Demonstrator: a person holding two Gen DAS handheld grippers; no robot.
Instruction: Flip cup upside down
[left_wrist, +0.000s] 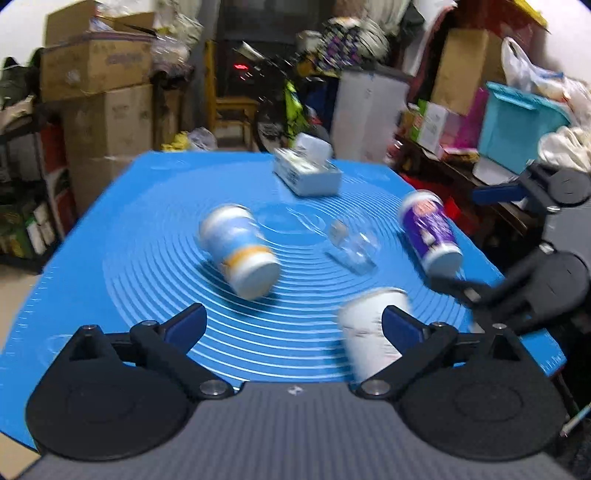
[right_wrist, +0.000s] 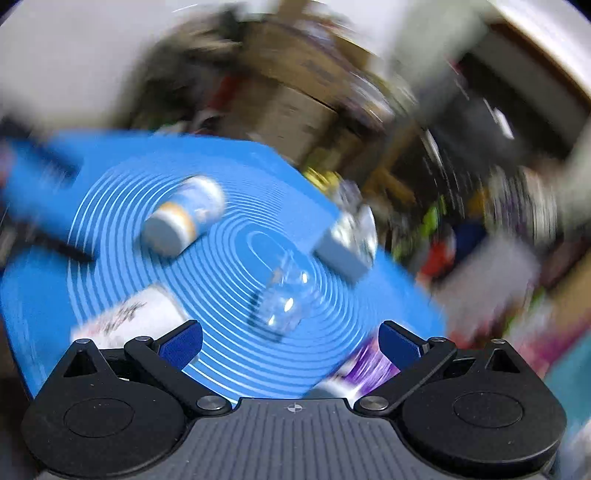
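Cups lie scattered on the blue ringed mat (left_wrist: 147, 280), and all are smeared by motion blur. In the left wrist view a white paper cup (left_wrist: 369, 332) stands upright at lower right of the frame, partly hidden behind the right finger of the left gripper (left_wrist: 293, 325); whether that finger touches it cannot be told. A blue-and-white cup (left_wrist: 240, 251) lies on its side at centre, a clear glass (left_wrist: 351, 243) is barely readable right of it, and a purple cup (left_wrist: 432, 232) lies tilted at far right. A tissue box (left_wrist: 306, 170) sits toward the top. The left gripper's jaws are spread wide, holding nothing. The right gripper (right_wrist: 290, 341) is likewise wide open and empty; its view is heavily blurred, with the purple cup (right_wrist: 365, 369) cut off behind its right finger.
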